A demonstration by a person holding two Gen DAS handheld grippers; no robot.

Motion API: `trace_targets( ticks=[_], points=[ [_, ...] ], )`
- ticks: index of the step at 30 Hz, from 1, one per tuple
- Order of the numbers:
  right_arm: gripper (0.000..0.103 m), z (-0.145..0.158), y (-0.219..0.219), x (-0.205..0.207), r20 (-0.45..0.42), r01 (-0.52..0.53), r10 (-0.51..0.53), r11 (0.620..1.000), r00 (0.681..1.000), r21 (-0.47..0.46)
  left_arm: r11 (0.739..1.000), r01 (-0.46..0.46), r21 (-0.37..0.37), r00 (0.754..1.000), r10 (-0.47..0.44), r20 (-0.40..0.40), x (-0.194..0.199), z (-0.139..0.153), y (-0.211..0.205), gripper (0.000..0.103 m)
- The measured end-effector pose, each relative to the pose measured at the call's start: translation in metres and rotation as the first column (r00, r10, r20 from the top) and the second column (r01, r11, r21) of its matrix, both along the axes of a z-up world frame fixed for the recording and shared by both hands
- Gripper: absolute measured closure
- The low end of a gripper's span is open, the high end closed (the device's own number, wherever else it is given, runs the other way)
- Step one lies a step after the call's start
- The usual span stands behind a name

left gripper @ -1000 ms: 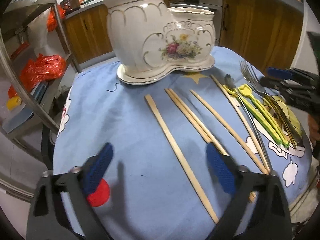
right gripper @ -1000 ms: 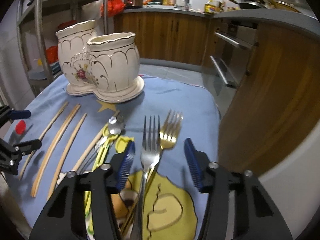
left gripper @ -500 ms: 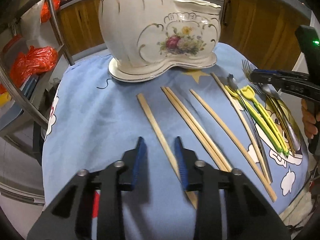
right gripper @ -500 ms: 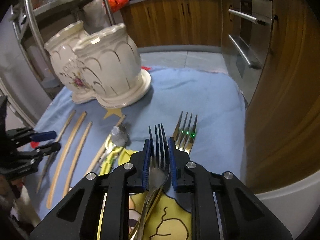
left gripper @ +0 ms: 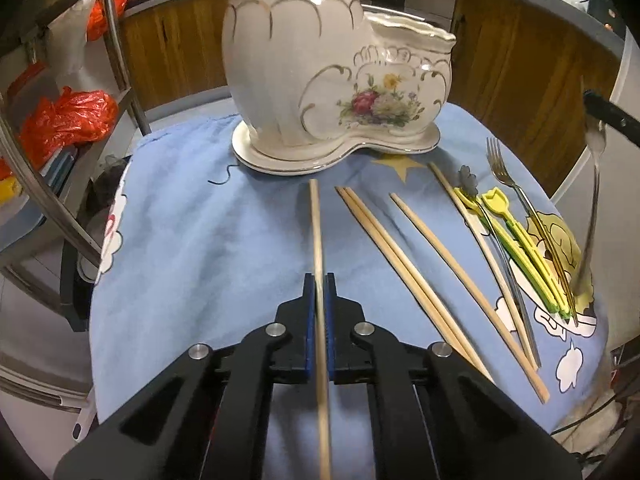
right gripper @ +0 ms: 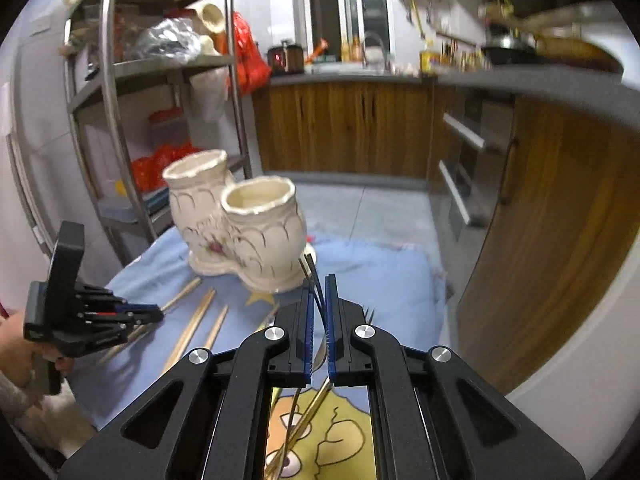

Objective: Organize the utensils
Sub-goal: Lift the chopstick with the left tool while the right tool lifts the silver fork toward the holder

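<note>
Chopstick (left gripper: 318, 240) clamped, fork (right gripper: 313, 280) lifted: we see both grippers closed on utensils over the blue cloth (left gripper: 192, 240). A second ago the left gripper (left gripper: 319, 284) stood wide above the cloth with the leftmost chopstick lying between its pads; its jaws have just been closing, and now the blue pads press that chopstick from both sides, the stick running straight up the middle of the left wrist view toward the holder (left gripper: 320, 72). The right gripper (right gripper: 319, 286) has also just been closing. A second ago it straddled the silver fork flat on the cloth; now we see the fork pinched between its pads, tines poking forward past the tips in front of the holder's (right gripper: 256, 232) nearer cup. From the left wrist view that fork (left gripper: 592, 208) hangs tilted off the cloth at the far right. The gold fork (left gripper: 516, 192) lies on the cloth beside the yellow-green utensils (left gripper: 516, 240), and four chopsticks (left gripper: 400, 256) lie where they were. The white holder stands at the cloth's far edge, unmoved.
</note>
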State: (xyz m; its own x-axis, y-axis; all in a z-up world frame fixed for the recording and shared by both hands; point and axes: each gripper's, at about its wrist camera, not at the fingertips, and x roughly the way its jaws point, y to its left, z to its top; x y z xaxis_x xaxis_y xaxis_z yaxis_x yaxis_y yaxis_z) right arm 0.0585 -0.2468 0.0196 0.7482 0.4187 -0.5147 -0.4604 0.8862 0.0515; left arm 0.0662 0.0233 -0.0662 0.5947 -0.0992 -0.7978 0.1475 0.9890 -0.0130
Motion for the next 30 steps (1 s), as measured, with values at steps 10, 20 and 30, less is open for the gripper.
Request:
trace_targets(
  ticks=[10, 20, 30],
  points=[
    [0.099, 0.036, 0.009, -0.023, 0.149, 0.01, -0.013, 1.0, 0.989, 0.021, 0.998, 0.025, -0.057, 0.985, -0.015, 0.172, -0.026, 0.035, 0.01, 0.099],
    [0.099, 0.067, 0.029, -0.009, 0.227, 0.006, -0.017, 0.999, 0.974, 0.053, 0.996, 0.027, -0.082, 0.879, 0.015, 0.477, -0.03, 0.108, 0.03, 0.099],
    [0.099, 0.103, 0.04, 0.026, 0.289, 0.051, -0.077, 0.994, 0.954, 0.097, 0.973, 0.06, -0.221, 0.781, 0.092, 0.617, 0.035, 0.17, 0.054, 0.099]
  ],
)
